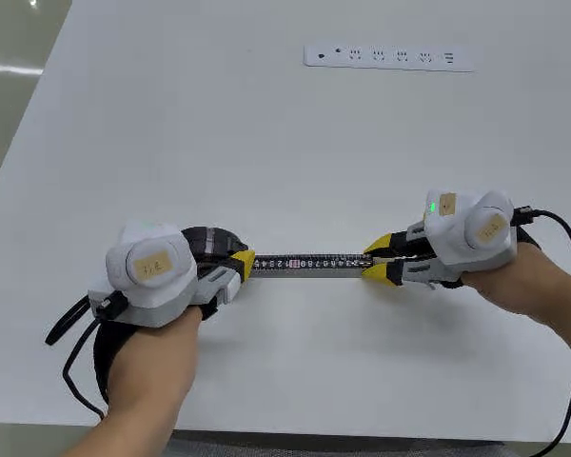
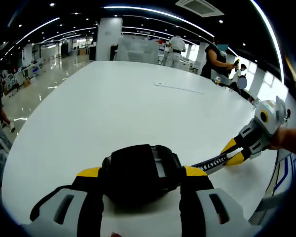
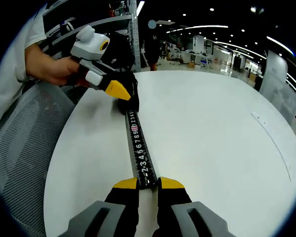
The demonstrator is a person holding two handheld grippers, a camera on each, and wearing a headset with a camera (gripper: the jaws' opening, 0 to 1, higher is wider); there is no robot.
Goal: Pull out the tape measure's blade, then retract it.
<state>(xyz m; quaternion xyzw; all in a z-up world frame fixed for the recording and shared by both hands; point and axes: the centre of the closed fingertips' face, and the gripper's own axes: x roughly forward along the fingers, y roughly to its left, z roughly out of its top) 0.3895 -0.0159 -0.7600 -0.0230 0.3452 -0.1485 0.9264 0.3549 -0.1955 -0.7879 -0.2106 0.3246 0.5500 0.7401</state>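
A black tape measure case [image 2: 142,172] sits clamped between the yellow-tipped jaws of my left gripper [image 2: 143,173], at the lower left of the head view [image 1: 230,261]. Its dark numbered blade [image 1: 309,262] runs out to the right across the white table. My right gripper [image 1: 379,258] is shut on the blade's end. In the right gripper view the blade [image 3: 139,153] stretches away from my right gripper [image 3: 148,183] toward the case [image 3: 128,101] and the left gripper [image 3: 116,89]. The right gripper [image 2: 235,150] appears at the right of the left gripper view, holding the blade [image 2: 212,163].
A white power strip [image 1: 390,57] lies at the far side of the white table [image 1: 266,143]. The table's left edge borders a shiny floor. Cables trail from both grippers. People stand in the background beyond the table in the left gripper view.
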